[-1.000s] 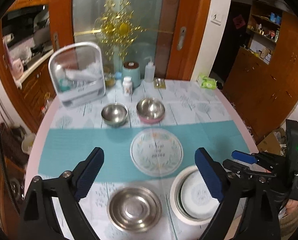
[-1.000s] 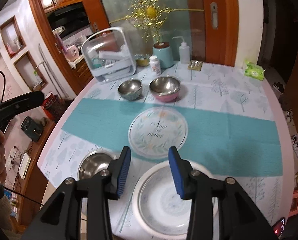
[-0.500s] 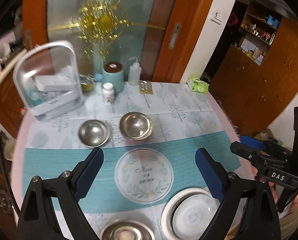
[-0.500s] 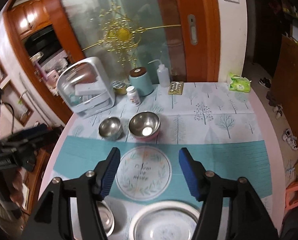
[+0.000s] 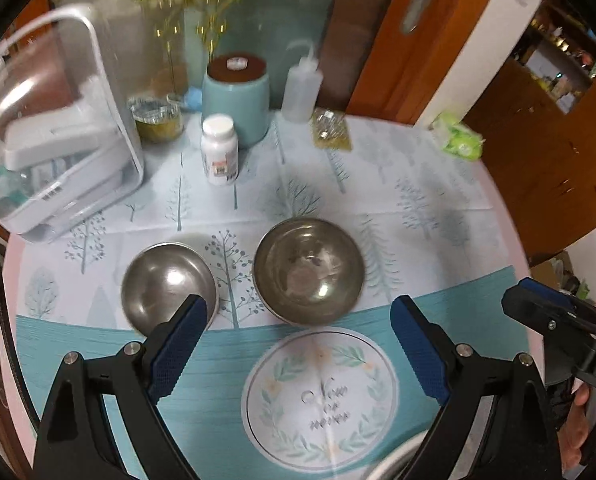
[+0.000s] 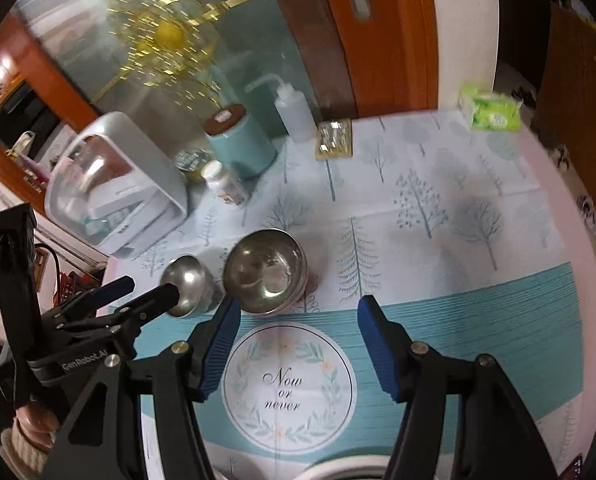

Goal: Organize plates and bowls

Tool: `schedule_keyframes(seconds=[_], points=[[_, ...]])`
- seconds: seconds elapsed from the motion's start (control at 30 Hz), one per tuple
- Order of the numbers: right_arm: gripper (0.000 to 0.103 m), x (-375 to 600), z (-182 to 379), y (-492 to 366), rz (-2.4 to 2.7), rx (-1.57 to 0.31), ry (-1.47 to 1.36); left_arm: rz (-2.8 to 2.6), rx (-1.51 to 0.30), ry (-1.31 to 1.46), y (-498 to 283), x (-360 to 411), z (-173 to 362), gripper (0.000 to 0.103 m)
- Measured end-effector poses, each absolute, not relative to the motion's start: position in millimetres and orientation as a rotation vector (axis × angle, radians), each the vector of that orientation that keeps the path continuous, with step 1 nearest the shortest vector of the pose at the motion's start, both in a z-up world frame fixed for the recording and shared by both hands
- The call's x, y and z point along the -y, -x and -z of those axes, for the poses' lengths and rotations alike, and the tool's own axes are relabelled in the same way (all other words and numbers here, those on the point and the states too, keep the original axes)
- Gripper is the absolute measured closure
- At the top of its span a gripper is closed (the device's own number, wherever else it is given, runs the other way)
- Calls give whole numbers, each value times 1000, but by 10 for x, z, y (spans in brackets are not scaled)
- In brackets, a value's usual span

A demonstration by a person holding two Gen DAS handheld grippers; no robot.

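Two steel bowls stand side by side on the table [image 5: 438, 184]: the small bowl [image 5: 165, 280] on the left and the large bowl [image 5: 309, 270] just to its right, apart from each other. One flat printed plate [image 5: 322, 396] lies just in front of the large bowl on the teal strip. The rim of one white dish [image 6: 338, 473] shows at the lower edge.

The left gripper [image 5: 295, 350] is spread wide with nothing between its pads; its left finger overlaps the small bowl in view. The right gripper [image 6: 298, 346] is likewise spread and empty, above the plate.

Behind the bowls stand one clear storage box [image 5: 53, 136], one teal canister [image 5: 235, 96], one pill bottle [image 5: 219, 150], one squeeze bottle [image 5: 301, 88], one jar [image 5: 155, 118], one foil blister pack [image 5: 332, 134] and one green tissue pack [image 5: 460, 138].
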State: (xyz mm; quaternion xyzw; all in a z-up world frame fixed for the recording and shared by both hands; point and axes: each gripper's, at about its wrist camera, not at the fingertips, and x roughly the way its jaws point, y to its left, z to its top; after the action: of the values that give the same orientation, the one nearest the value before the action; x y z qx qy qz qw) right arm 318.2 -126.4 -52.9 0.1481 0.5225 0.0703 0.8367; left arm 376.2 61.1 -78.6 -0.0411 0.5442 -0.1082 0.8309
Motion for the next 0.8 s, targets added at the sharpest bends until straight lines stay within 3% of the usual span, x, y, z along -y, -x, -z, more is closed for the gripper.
schedule_keyframes(seconds=[0.13,0.3,0.47,0.57,0.63,0.7,0.8], points=[[42,1228,884,-3399,-140,-1160,-352,186,-1196,81,-4021,-581,1136,11],[50,1150,1208,-3610,-142,-1210,-387,176,-1208,97,-4198,-591,1338,15],[61,1051,1497,-3785,-160,-1263,-394,202,-1259,85,-4373,-546,1561,35],[66,1020,1594,-3838,-174,-1279,-397,207,-1274,84,-4435,-529,1643,36],[66,996,1658,-3880,-174,-1290,-397,211,-1284,81,-4468,-523,1688,37],[66,973,1706,-3919,-177,-1298,-393,221,-1297,80,-4497,-527,1737,47],[67,947,1753,-3968,-173,-1306,-380,231,-1322,84,-4537,-528,1813,55]])
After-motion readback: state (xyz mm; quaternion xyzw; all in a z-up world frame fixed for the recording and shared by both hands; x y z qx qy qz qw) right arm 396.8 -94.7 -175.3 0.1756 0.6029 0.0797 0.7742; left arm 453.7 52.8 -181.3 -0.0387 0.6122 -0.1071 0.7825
